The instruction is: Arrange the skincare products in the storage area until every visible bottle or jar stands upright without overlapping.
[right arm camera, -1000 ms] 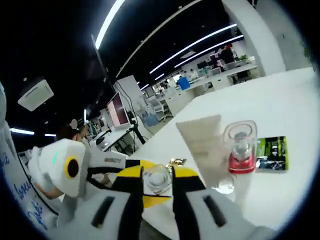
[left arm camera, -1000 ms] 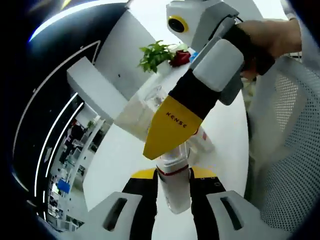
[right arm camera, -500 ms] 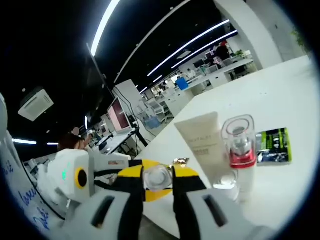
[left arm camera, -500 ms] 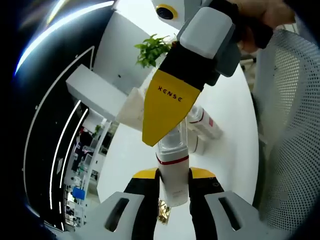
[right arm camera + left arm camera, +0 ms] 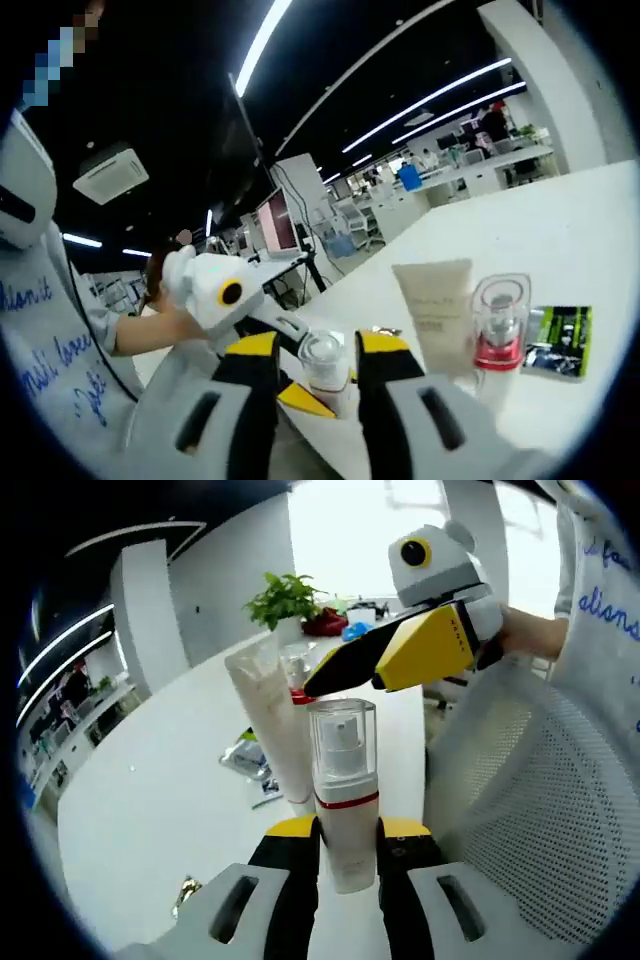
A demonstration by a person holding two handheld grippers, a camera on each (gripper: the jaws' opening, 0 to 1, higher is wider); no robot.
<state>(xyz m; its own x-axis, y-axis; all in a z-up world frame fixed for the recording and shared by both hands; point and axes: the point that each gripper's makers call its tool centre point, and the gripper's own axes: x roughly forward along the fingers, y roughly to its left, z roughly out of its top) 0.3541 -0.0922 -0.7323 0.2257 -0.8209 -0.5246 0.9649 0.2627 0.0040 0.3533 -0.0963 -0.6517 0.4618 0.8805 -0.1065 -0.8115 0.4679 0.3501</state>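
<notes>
My left gripper [image 5: 345, 830] is shut on a white pump bottle [image 5: 343, 790] with a clear cap and a red band, held upright above the white table [image 5: 150, 800]. Just behind it stands a cream tube [image 5: 272, 715]. My right gripper [image 5: 315, 683], held by a hand, reaches in from the right with its yellow tips just above and behind the cap. In the right gripper view my right gripper [image 5: 318, 345] stands open, the clear cap [image 5: 322, 358] between its jaws with a gap on each side. The tube [image 5: 437, 308] and a second red-banded pump bottle [image 5: 500, 325] stand upright side by side.
A green sachet [image 5: 560, 340] lies flat on the table beside the second bottle. A potted plant [image 5: 280, 595] and a red item stand at the table's far end. A white mesh chair [image 5: 510, 810] is close on the right. A small gold item [image 5: 185, 892] lies near the front edge.
The held bottle has swung from tilted to upright. My right gripper has come off the bottle's cap and drawn back to the right, and its jaws stand wider apart.
</notes>
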